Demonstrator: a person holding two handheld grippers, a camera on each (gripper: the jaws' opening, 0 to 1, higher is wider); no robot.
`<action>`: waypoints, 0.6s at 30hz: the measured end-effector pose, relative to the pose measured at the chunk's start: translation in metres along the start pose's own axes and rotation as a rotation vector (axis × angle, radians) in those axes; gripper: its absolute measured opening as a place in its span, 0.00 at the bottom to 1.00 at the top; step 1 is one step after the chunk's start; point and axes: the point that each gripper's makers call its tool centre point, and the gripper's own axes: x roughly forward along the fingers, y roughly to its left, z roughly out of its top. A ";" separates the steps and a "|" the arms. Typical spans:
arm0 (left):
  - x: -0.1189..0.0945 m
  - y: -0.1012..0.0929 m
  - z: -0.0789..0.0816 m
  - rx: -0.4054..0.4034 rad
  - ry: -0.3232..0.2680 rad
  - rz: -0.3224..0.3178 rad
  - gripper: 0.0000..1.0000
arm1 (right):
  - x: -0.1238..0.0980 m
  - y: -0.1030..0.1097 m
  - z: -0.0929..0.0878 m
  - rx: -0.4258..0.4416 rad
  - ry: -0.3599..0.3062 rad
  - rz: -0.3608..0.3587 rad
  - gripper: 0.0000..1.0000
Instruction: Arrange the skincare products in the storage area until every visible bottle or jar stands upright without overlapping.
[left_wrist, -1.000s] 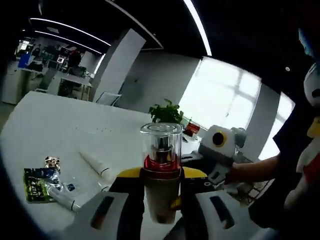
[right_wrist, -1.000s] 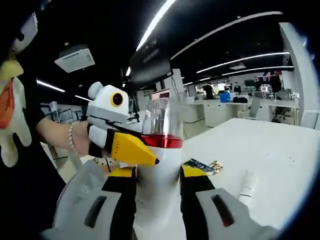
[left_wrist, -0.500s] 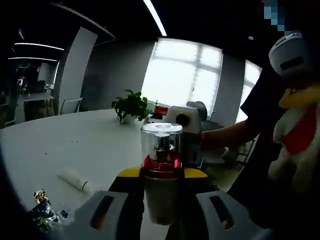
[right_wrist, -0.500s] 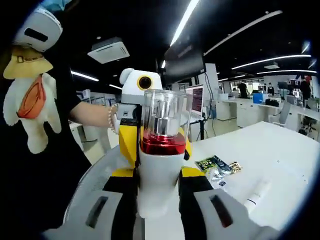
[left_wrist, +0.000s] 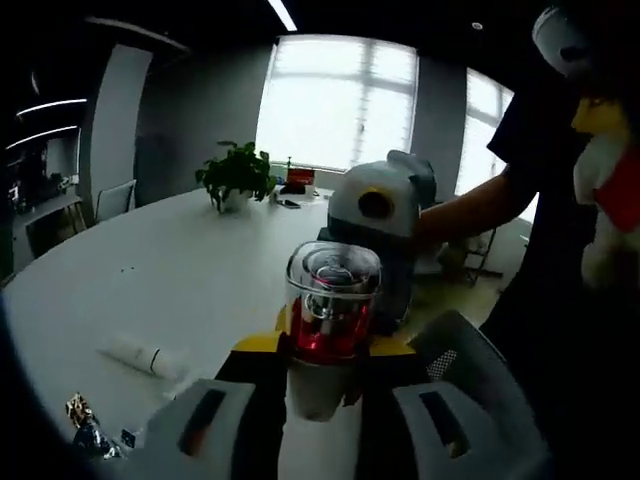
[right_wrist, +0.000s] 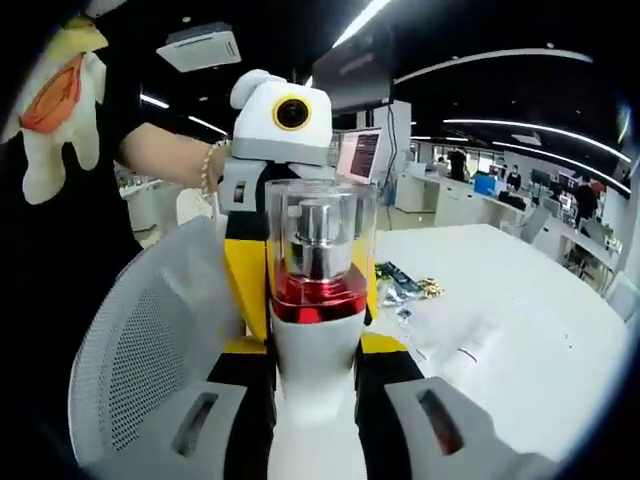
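Where a tube (left_wrist: 135, 354) lies flat: white table (left_wrist: 190, 270), dim office.

- The left gripper (left_wrist: 318, 385) is raised above the desk (left_wrist: 150, 290), its fingers (left_wrist: 258, 385) closed on the white body of a pump bottle (left_wrist: 330, 325) that stands upright between them.
- The right gripper (right_wrist: 312, 385) grips the same bottle lower down, one of its fingers on each side of the white body.
- The two grippers face each other across the bottle; each shows in the other's view just behind it.
- A bare forearm (right_wrist: 165, 155) with a bead bracelet at the wrist reaches to the left gripper in the right gripper view.
- A dark-sleeved arm (left_wrist: 490, 205) reaches to the right gripper in the left gripper view.
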 end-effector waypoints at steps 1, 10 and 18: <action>0.003 0.000 -0.003 -0.002 0.004 -0.001 0.22 | 0.000 0.000 -0.005 0.013 0.005 -0.005 0.29; 0.023 0.006 -0.033 -0.003 0.081 -0.025 0.22 | 0.002 -0.004 -0.042 0.023 0.079 -0.040 0.29; 0.027 0.015 -0.047 -0.021 0.116 -0.036 0.23 | 0.004 -0.009 -0.058 0.033 0.111 -0.059 0.29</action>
